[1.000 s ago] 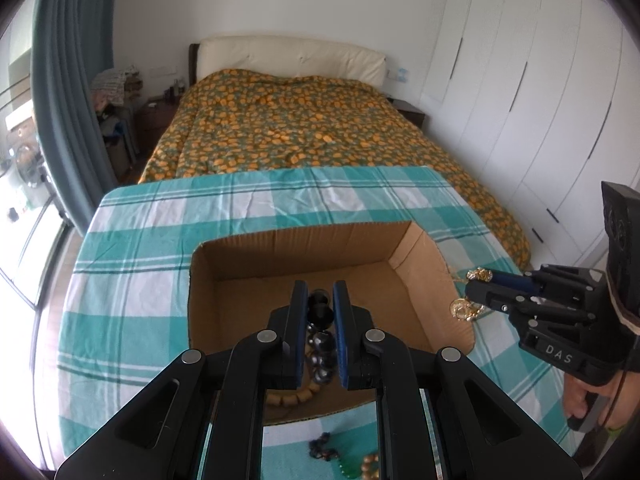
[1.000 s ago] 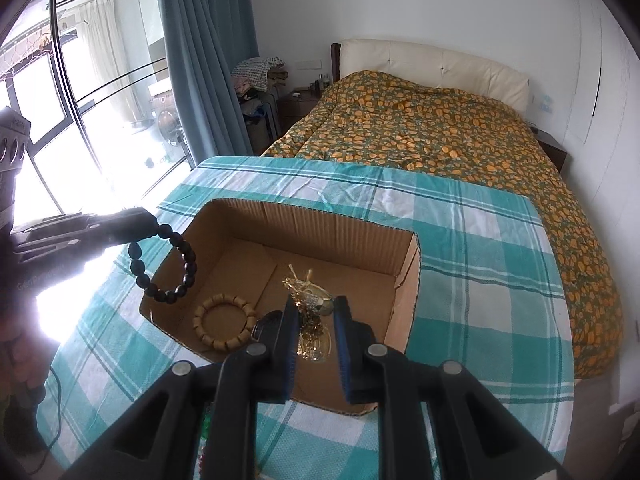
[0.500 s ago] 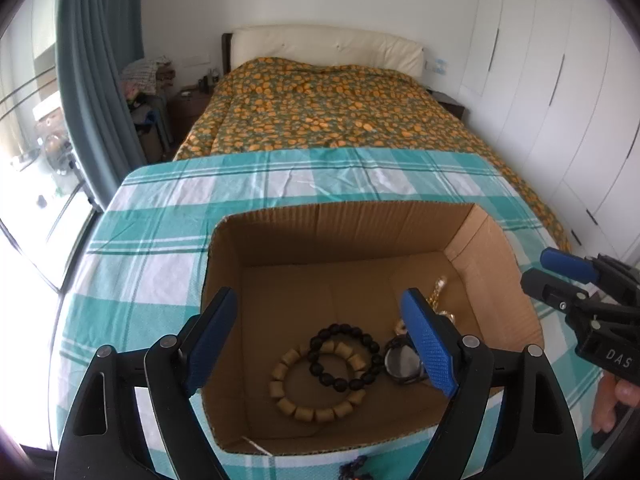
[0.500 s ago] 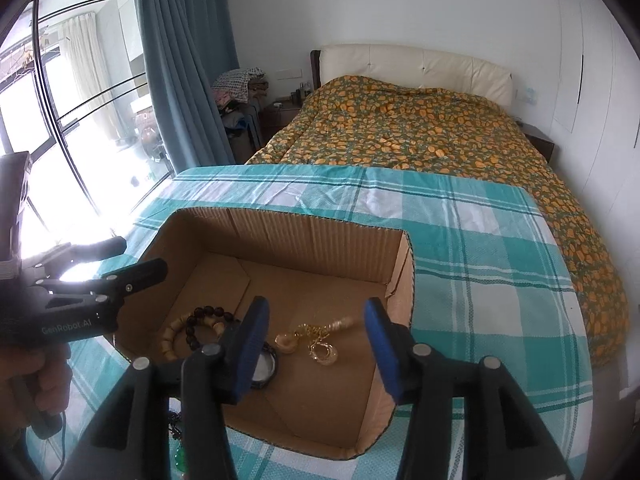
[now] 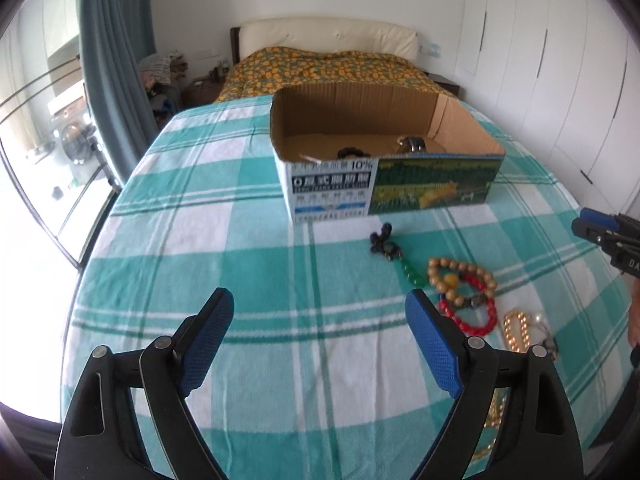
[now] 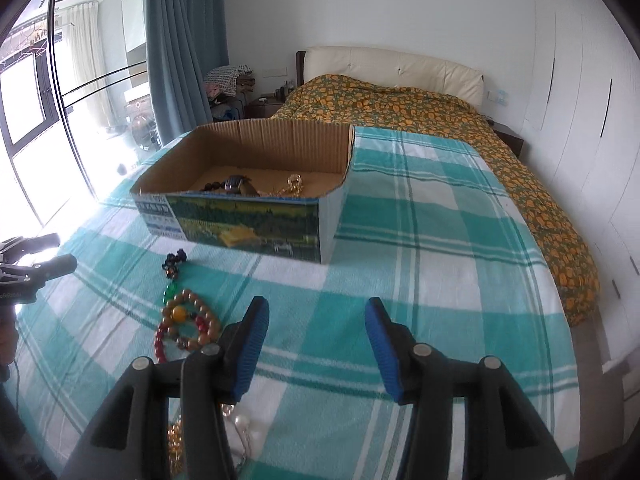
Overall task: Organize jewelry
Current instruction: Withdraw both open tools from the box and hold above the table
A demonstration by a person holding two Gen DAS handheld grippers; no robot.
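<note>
An open cardboard box (image 5: 436, 178) (image 6: 248, 216) stands on the teal checked tablecloth and holds a dark bead bracelet (image 5: 349, 153), a watch (image 6: 236, 183) and a gold chain (image 6: 294, 185). In front of it lie a dark and green bead string (image 5: 394, 254) (image 6: 173, 268), a tan bead bracelet (image 5: 460, 280) (image 6: 192, 312), a red bead bracelet (image 5: 472, 318) and a gold one (image 5: 518, 332). My left gripper (image 5: 320, 338) is open and empty, low over the cloth, left of the loose jewelry. My right gripper (image 6: 316, 346) is open and empty, right of it.
A bed with an orange patterned cover (image 6: 400, 108) stands behind the table. White wardrobes (image 5: 560, 60) line the right wall. A blue curtain (image 6: 180, 48) and large windows are at the left. The cloth (image 5: 200, 240) left of the box is bare.
Both grippers have pulled back from over the box and come down low in front of it. Before that each opened and dropped its piece, the black bracelet and the gold chain, into the box.
</note>
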